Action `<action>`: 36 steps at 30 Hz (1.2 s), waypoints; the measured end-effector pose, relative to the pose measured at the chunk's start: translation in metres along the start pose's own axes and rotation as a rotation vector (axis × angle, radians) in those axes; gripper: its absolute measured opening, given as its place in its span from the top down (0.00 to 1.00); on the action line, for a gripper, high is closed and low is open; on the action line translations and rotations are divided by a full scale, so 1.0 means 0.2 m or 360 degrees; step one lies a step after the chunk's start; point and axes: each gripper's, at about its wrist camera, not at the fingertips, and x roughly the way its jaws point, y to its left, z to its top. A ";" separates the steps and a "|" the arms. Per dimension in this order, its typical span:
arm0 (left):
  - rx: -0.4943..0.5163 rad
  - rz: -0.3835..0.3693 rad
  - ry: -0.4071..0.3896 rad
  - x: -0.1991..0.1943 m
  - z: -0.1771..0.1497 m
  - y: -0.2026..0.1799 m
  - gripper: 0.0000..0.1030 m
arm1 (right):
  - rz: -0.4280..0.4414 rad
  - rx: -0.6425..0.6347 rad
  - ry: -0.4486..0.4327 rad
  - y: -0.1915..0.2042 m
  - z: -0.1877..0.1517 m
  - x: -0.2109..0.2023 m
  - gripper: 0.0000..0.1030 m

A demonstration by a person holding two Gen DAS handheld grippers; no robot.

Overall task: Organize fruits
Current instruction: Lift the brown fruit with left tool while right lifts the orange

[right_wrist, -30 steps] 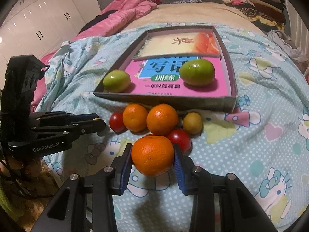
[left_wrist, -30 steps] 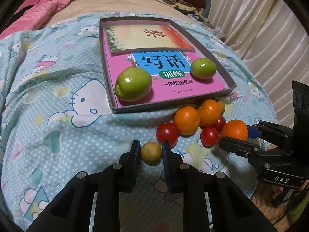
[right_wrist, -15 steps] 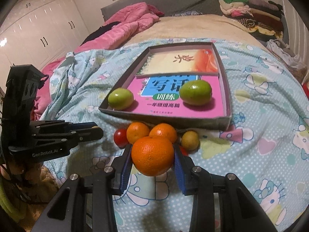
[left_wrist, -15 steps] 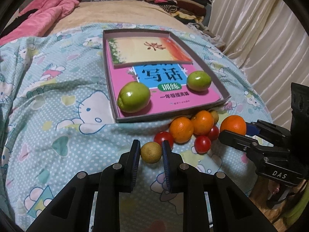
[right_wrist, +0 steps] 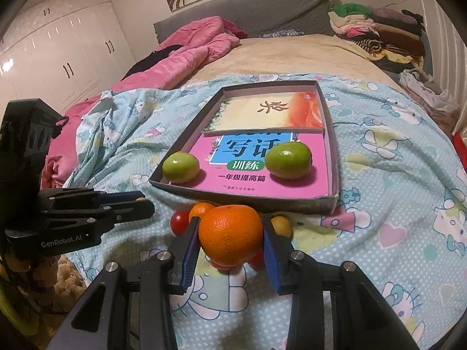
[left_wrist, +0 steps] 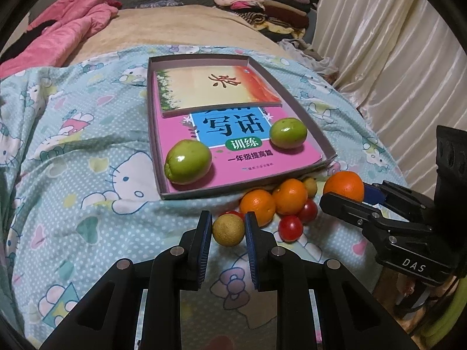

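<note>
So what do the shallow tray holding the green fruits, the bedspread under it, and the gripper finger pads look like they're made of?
Tray: likely cardboard or paperboard, matte grey, judging by its thin folded walls and sharp corners.
Bedspread: soft woven fabric, probably cotton, matte; it wrinkles and carries a printed cartoon pattern.
Finger pads: blue, ribbed, probably rubber or soft plastic; the black gripper bodies look like hard plastic.

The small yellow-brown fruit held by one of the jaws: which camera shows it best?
The left wrist view. There the yellow-brown fruit sits close and unobstructed, clamped between the left gripper jaws. In the right wrist view that gripper is seen side-on, its jaws hiding the fruit; another similar fruit peeks out behind the held orange.
</note>
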 end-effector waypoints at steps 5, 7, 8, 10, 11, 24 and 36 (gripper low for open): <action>0.0026 0.0026 -0.0028 0.00 0.05 -0.04 0.77 | -0.0018 0.0032 -0.0073 -0.04 0.04 -0.03 0.61; 0.0028 0.0026 -0.0045 -0.01 0.07 -0.05 0.77 | -0.0033 0.0032 -0.0099 -0.04 0.04 -0.05 0.61; 0.0026 0.0023 -0.0055 -0.02 0.08 -0.06 0.77 | -0.0039 0.0031 -0.0108 -0.05 0.05 -0.05 0.61; 0.0029 0.0031 -0.0070 -0.03 0.10 -0.07 0.77 | -0.0048 0.0040 -0.0122 -0.06 0.06 -0.06 0.61; 0.0034 0.0037 -0.0074 -0.03 0.10 -0.08 0.77 | -0.0051 0.0045 -0.0129 -0.06 0.06 -0.07 0.61; 0.0022 0.0047 -0.0112 -0.06 0.16 -0.12 0.77 | -0.0083 0.0048 -0.0246 -0.09 0.13 -0.11 0.61; 0.0024 0.0056 -0.0153 -0.04 0.22 -0.16 0.77 | -0.0136 0.0050 -0.0332 -0.12 0.17 -0.15 0.61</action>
